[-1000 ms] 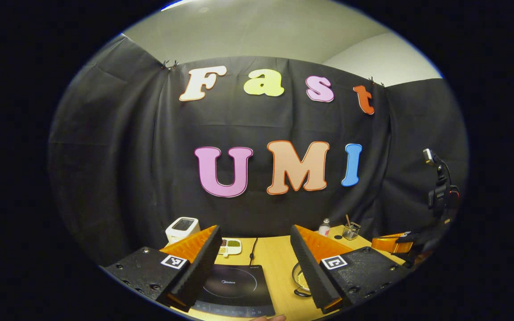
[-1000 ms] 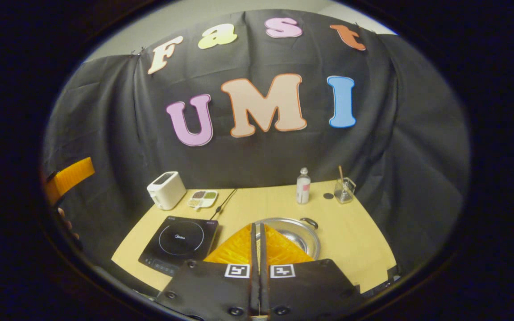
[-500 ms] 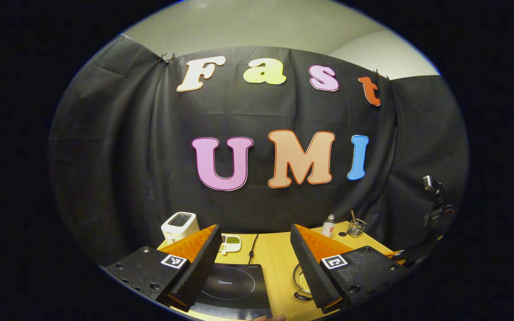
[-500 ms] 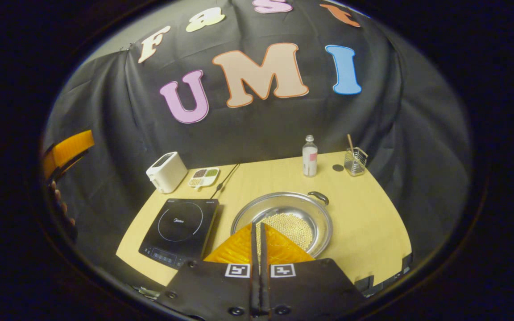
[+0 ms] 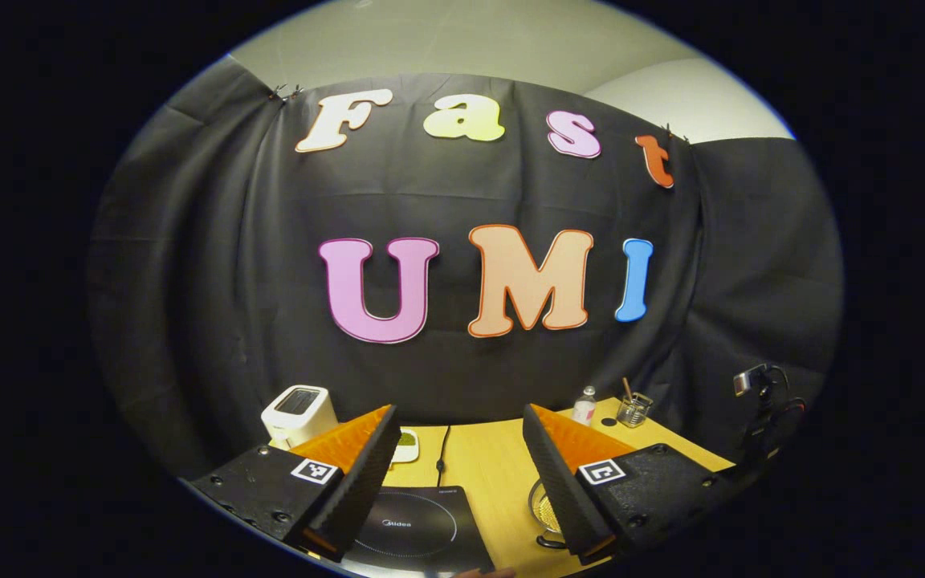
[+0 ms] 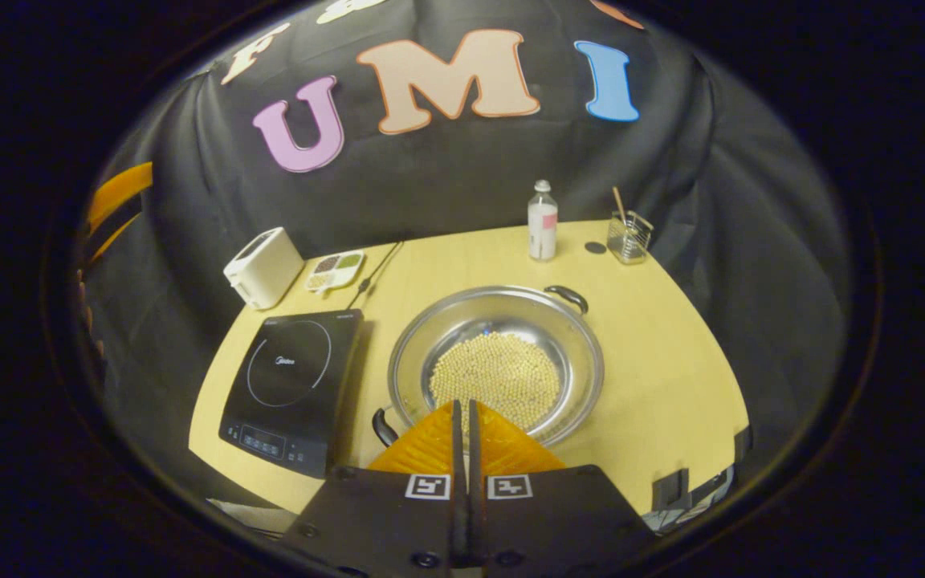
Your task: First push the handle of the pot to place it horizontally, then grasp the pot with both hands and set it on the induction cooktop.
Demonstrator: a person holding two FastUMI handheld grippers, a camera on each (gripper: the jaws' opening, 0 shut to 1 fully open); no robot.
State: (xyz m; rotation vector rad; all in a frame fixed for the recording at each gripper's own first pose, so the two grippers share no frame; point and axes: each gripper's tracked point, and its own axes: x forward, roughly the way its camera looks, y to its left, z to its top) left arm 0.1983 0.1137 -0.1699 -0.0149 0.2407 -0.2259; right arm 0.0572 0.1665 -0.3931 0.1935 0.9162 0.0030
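2 handles stick out from the pot point(image 6: 495, 363) in the right gripper view: one at the far right of the rim point(image 6: 567, 298), one at the near left point(image 6: 383, 425). They sit on a diagonal, so the push to level them looks not yet done. The pot stands on the tabletop point(image 6: 671, 361) just beside the induction cooktop point(image 6: 290, 385), to its right, and holds a layer of small pale beads point(image 6: 496, 377) across its bottom. The right gripper point(image 6: 462, 425) hovers above the pot's near rim with its jaws pressed together, holding nothing. Farther back stand a toaster point(image 6: 262, 266), a small divided dish point(image 6: 336, 270) with grains in its compartments, a bottle point(image 6: 542, 221) and a clear holder point(image 6: 628, 238) with a stick in it.

In the left gripper view, the left gripper point(image 5: 458, 466) has its jaws spread wide and empty, above the strip of tabletop between cooktop point(image 5: 418, 530) and pot point(image 5: 544, 514), of which just an edge shows.

Risks, as I judge them: a fast or off-centre shove on a handle could slide the whole pot rather than turn it, knocking it into the cooktop. An uneven 2-handed lift could tip it and spill the loose beads.
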